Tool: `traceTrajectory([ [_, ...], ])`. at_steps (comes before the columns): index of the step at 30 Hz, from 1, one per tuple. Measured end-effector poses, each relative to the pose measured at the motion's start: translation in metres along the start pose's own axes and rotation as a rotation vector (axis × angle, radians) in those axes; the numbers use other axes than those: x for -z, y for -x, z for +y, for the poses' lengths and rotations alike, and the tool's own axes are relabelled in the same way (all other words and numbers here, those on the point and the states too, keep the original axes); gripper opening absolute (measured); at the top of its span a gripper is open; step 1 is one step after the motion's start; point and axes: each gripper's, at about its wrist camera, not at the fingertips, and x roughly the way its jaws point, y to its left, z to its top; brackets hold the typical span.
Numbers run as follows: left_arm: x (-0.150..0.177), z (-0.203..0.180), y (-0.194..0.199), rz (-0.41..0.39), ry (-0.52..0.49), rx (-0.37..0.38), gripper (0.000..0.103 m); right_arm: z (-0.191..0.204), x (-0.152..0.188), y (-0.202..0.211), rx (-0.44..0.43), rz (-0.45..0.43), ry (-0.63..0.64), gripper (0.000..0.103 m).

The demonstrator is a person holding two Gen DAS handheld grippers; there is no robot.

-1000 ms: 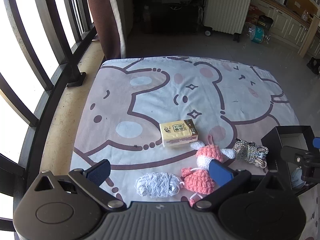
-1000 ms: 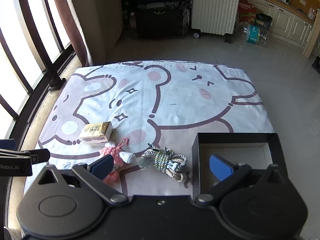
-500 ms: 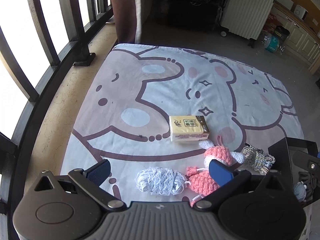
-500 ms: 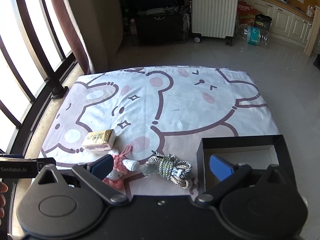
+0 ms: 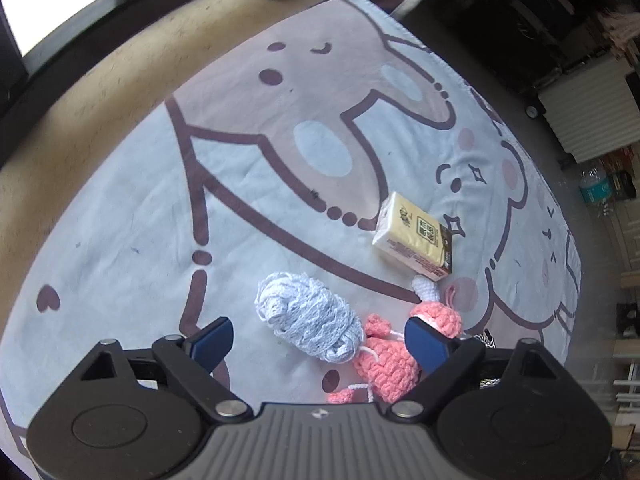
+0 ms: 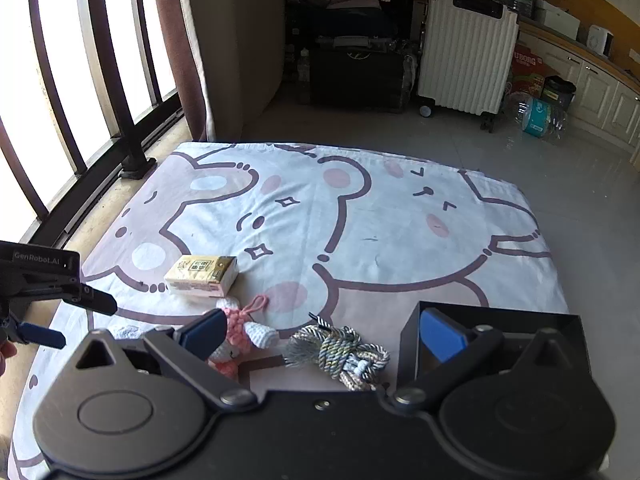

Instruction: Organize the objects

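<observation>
Under both my grippers spreads the cartoon-bear sheet (image 6: 400, 216), laid on the floor. My right gripper (image 6: 324, 332) hangs with its fingers wide apart and nothing between them; the black box (image 6: 496, 320) sits just ahead of its right finger. Ahead and to the left of that gripper lies the yellow tissue pack (image 6: 202, 274). The braided rope bundle (image 6: 340, 350) rests right in front of it, between the fingers. My left gripper (image 5: 318, 340) is spread open too, holding nothing, tilted over the sheet. The pale blue yarn ball (image 5: 308, 316) lies between its fingers, and the pink crochet toy (image 5: 392, 356) touches the yarn, close by the right finger.
</observation>
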Motion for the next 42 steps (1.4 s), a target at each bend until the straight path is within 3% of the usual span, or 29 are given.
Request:
traceTrajectory([
  [5,0.002,0.013,-0.012,0.038,0.147,0.017,0.080,-0.003,0.006,-0.011,0.003,0.023,0.091,0.103],
  [10,0.003,0.018,-0.021,0.050,0.230,0.035,0.076,-0.004,0.015,-0.017,0.016,-0.007,0.249,0.102],
  [17,0.002,0.017,-0.028,0.046,0.250,0.017,0.072,0.015,0.024,-0.038,-0.029,0.060,0.534,0.085],
  [20,0.002,0.016,-0.032,0.049,0.252,0.007,0.071,0.024,0.031,-0.049,-0.040,0.104,0.651,0.083],
  [25,0.002,0.017,-0.038,0.055,0.265,0.000,0.071,0.033,0.042,-0.073,0.008,0.179,0.801,0.075],
  [33,0.002,0.024,-0.047,0.071,0.318,-0.009,0.071,0.039,0.047,-0.100,0.031,0.228,0.870,0.067],
  [36,0.001,0.024,-0.050,0.075,0.328,-0.009,0.071,0.038,0.047,-0.108,0.028,0.239,0.858,0.059],
  [38,0.000,0.024,-0.051,0.074,0.328,-0.009,0.071,0.036,0.047,-0.112,0.029,0.246,0.846,0.047],
  [42,-0.003,0.021,-0.056,0.070,0.319,-0.011,0.071,0.032,0.048,-0.110,0.017,0.240,0.824,0.048],
])
